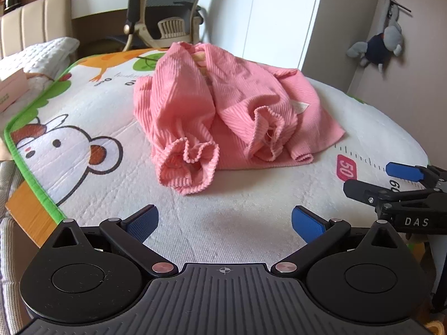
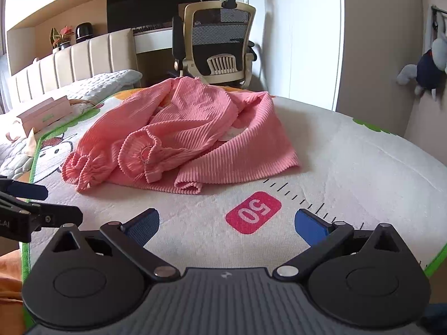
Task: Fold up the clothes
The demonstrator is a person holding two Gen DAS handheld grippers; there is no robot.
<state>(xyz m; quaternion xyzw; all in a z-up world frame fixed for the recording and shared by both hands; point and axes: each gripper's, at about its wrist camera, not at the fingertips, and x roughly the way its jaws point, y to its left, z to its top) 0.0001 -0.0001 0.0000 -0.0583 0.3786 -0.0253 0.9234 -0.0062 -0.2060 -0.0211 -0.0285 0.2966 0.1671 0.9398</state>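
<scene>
A pink ribbed top (image 1: 223,103) lies in a crumpled heap on a white play mat (image 1: 237,209). It sits near the middle of the mat, a bit toward the far side. Its 2 sleeves point toward the cameras. Each sleeve ends in a frilly cuff. In the left wrist view, the left cuff (image 1: 188,167) rests on the mat and the right cuff (image 1: 265,128) lies on top of the heap. The flat bottom part of the top spreads out to the right.

The left gripper (image 1: 225,220) is low, over the bare mat, in front of the top. Its 2 blue pads (image 1: 306,224) are spread wide apart, and nothing is between them. It does not touch the top.

The right gripper (image 2: 227,223) is just beside it, also over the bare mat. Its jaws are spread wide too, with nothing in them. Between its pads you can see a red patch with the number 50 (image 2: 252,212) printed on the mat, next to a row of little ruler marks. The top is a little way past that patch.

The mat has a green edge and cartoon pictures, with a white animal face (image 1: 69,153) on the left. Behind the mat stand an office chair (image 2: 220,44) and a padded headboard (image 2: 69,61). A pink box (image 2: 42,111) lies on the bed at the left. A grey soft toy (image 1: 377,44) hangs on the wall at the right.
</scene>
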